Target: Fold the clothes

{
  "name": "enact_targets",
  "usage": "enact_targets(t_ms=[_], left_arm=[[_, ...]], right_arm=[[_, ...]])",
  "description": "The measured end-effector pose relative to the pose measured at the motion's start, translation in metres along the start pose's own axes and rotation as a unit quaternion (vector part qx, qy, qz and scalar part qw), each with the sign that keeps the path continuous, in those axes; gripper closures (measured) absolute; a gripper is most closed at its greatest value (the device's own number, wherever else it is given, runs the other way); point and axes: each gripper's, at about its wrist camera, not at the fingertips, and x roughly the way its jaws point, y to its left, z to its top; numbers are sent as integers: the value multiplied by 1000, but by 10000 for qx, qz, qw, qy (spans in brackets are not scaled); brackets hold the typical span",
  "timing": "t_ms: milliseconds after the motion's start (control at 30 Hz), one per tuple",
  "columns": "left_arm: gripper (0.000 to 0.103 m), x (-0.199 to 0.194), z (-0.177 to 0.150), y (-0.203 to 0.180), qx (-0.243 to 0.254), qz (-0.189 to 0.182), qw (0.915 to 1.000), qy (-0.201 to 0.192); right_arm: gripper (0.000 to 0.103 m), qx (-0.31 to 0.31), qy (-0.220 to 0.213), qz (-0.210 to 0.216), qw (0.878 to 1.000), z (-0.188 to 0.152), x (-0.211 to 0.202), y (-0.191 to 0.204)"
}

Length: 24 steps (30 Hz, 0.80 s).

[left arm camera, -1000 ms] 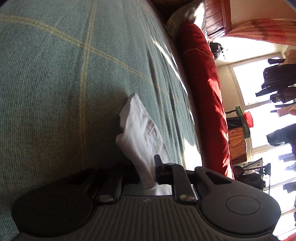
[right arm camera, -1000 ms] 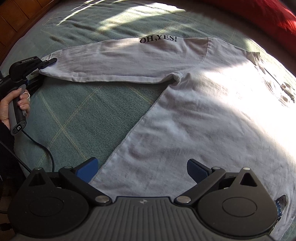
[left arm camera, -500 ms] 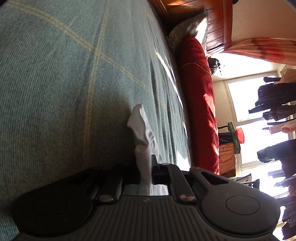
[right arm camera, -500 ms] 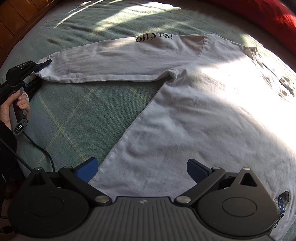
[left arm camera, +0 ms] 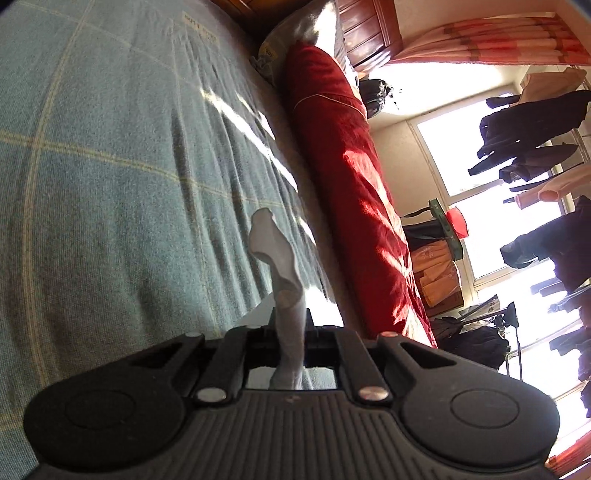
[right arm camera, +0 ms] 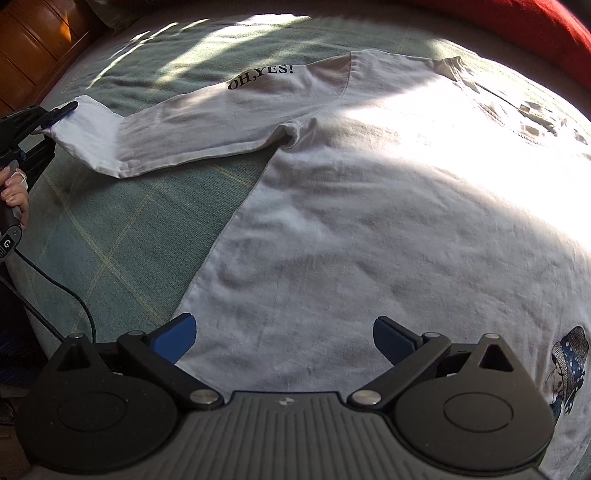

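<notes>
A white long-sleeved shirt [right arm camera: 388, 206] lies spread on a green checked bed cover [right arm camera: 122, 236], with "OH,YES!" printed on the sleeve [right arm camera: 207, 122]. My left gripper [left arm camera: 290, 328] is shut on the sleeve cuff [left arm camera: 280, 266], which stands up between its jaws above the cover. It also shows in the right wrist view [right arm camera: 55, 114] at the far left, holding the cuff lifted and folded back. My right gripper [right arm camera: 284, 336] is open, its blue pads hovering over the shirt's lower hem near the left bottom corner.
A long red bolster [left arm camera: 354, 177] runs along the far side of the bed, with a wooden headboard [left arm camera: 365, 33] beyond. Dark clothes hang by a bright window [left arm camera: 535, 147]. A black cable [right arm camera: 70, 295] trails off the bed's left edge.
My left gripper has lifted and turned with the cuff, drawing the sleeve end back over itself toward the shirt body. My right gripper stays open over the hem.
</notes>
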Motion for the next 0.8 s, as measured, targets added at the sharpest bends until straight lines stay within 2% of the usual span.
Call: enact_targets(t_ms=[233, 467, 633, 800], left_arm=[[97, 32, -29, -69, 549, -226, 9969, 525], [97, 58, -75, -137, 1040, -472, 9894, 901], [97, 71, -119, -174, 1318, -620, 9828, 1132], [97, 83, -161, -203, 1602, -628, 9755, 1371]], right_arm=[[0, 107, -243, -107, 9996, -24, -9, -34], [0, 315, -533, -211, 9979, -50, -30, -84], [0, 452, -402, -44, 9982, -68, -36, -120], [0, 412, -427, -68, 9982, -83, -43, -146]])
